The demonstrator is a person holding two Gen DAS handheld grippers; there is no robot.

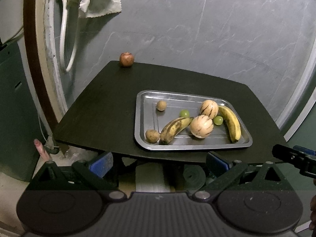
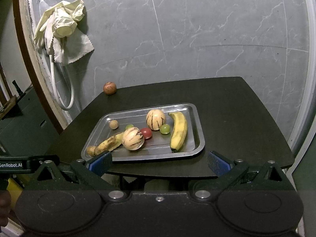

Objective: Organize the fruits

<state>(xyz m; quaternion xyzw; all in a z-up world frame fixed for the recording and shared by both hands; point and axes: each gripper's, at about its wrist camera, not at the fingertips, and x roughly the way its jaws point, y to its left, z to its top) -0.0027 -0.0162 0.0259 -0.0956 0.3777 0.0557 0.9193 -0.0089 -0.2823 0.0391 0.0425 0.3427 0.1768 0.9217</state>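
Both views are dim and slightly grainy, with a cool grey-green cast. Soft light falls from above and in front, leaving faint shadows beside the fruit. The metal tray (image 1: 244,138) shows mild glare along its rim. Fisheye distortion bends the table (image 2: 237,102) edges and wall lines, and the corners go black.

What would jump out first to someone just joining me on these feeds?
The steel tray in the middle of the dark table, crowded with two bananas, two striped pale melons, green grapes and a red tomato. Then the lone apple at the table's far left corner, outside the tray.
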